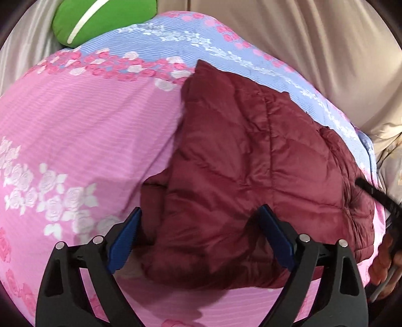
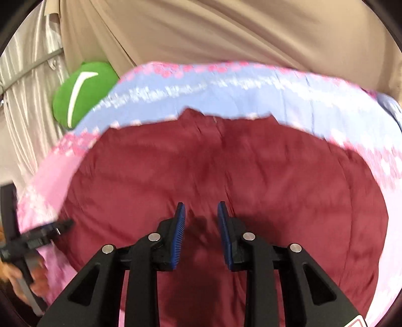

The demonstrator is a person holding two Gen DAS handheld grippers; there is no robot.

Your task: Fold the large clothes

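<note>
Over on the left, a green cushion (image 1: 83,22) sits at the far corner of the bed, tucked against pale curtains (image 1: 301,45). The floral bedspread (image 1: 75,130) runs pink in front and blue along the back, and on it lies the task's thing, a maroon puffer jacket (image 1: 251,156), quilted and plump, already doubled into a rough bundle towards the right side of the bed. The left gripper (image 1: 198,226) hangs just above the jacket's near left corner with its jaws spread wide; nothing is caught between the blue pads. Further right, the right gripper (image 2: 201,218) hovers over the middle of the jacket with its jaws only narrowly parted, and as far as I can see they grip nothing, the fabric lying flat below them. The jacket looks light and soft, but springy: the filling will likely push any fold back open, and the smooth shell looks slippery, so a shallow pinch may slide off. I would take hold at a stitched seam or the hem edge, gathering both layers, since the puffed panels offer little to bite on.
</note>
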